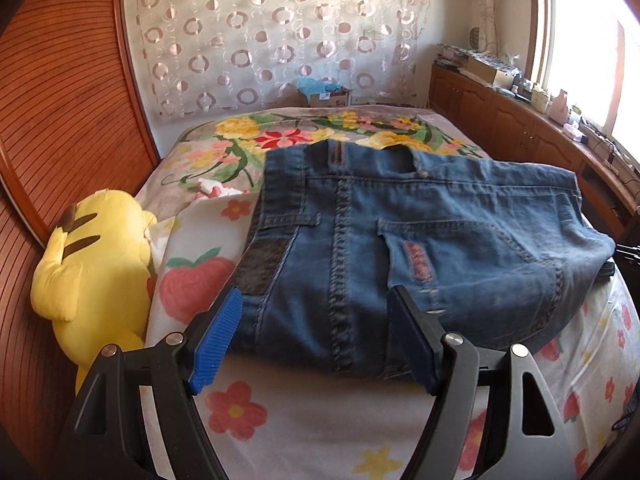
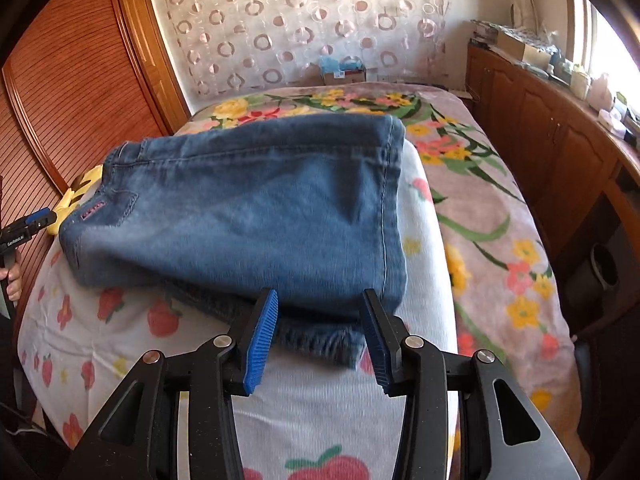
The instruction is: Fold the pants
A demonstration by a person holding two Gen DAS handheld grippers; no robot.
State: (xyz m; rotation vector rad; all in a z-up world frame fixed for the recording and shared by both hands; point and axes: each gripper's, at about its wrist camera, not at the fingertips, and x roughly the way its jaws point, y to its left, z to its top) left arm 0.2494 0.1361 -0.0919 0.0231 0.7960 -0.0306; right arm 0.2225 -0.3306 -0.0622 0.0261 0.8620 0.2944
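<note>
Bedroom with a bed (image 1: pixel 280 432) under a floral sheet, strawberries and flowers near the front, a pinkish flowered blanket (image 2: pixel 492 216) farther back. Folded blue jeans (image 1: pixel 400 248) lying flat on the sheet toward the near edge, waistband and fly turned to the far side in the left wrist view, a back pocket with a pink patch facing up. Seen from the right wrist, the same jeans (image 2: pixel 248 208) doubled over, a hemmed leg end on top and a darker layer poking out beneath at the near edge.

Left gripper (image 1: pixel 316 320) poised low over the near edge of the denim, jaws spread wide, blue ribbed pads on either side of the fabric without pinching it. Right gripper (image 2: pixel 320 312) at the near corner of the fold, jaws parted about halfway, nothing pressed between them, denim just beyond the pads.

Yellow plush toy (image 1: pixel 92 264) wedged against the bed's left side beside a wooden slatted wardrobe (image 1: pixel 60 100). Sheer curtain (image 1: pixel 272 36) with ring pattern on the far wall, a small cardboard box (image 1: pixel 330 96) below it. Wooden cabinets (image 1: pixel 520 120) along the right under a bright window, tops crowded with small items.
</note>
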